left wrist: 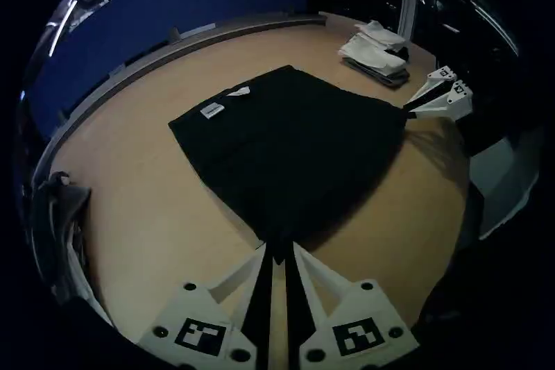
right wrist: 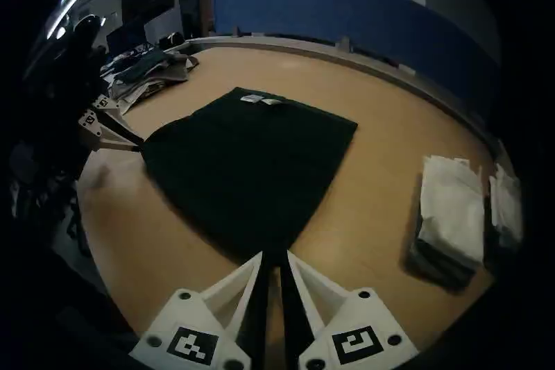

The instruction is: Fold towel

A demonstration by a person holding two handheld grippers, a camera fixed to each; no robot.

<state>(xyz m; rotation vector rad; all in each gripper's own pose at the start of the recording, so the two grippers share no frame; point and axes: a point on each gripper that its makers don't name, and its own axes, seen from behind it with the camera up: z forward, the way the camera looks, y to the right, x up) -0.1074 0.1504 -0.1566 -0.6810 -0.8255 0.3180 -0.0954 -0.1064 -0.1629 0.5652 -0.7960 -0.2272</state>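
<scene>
Two grippers are engaged on one dark towel (left wrist: 291, 155), which lies spread flat on a wooden table (left wrist: 152, 210), near the middle of it.

1. Left gripper (left wrist: 277, 253): fingers drawn narrow, pinching the near corner of the towel between them. The right gripper view takes it in from across the cloth, at the towel's left-hand corner.
2. Right gripper (right wrist: 272, 257): fingers likewise narrow, closed on the corner nearest its own camera. In the left gripper view it appears farther off, at the towel's right-hand corner, the edge pulled to a point there.
3. Labels: two small white sewn-in labels (left wrist: 214, 111) sit on the towel's far edge, just beside each other. Any print on them is too small to read.
4. Markings: black-and-white square markers (left wrist: 200, 337) on the bodies of the grippers – patterns, no legible writing.
5. Surroundings: a stack of folded towels (right wrist: 451, 221), white over grey, rests on the table, well apart from the dark towel. A blue partition (right wrist: 361, 16) runs behind the table's curved far edge.
6. Differences between views: the right gripper view takes in a heap of loose cloth (right wrist: 149, 71) at the table's far left – the left gripper view has a grey bundle at its left margin, too dim to identify.
</scene>
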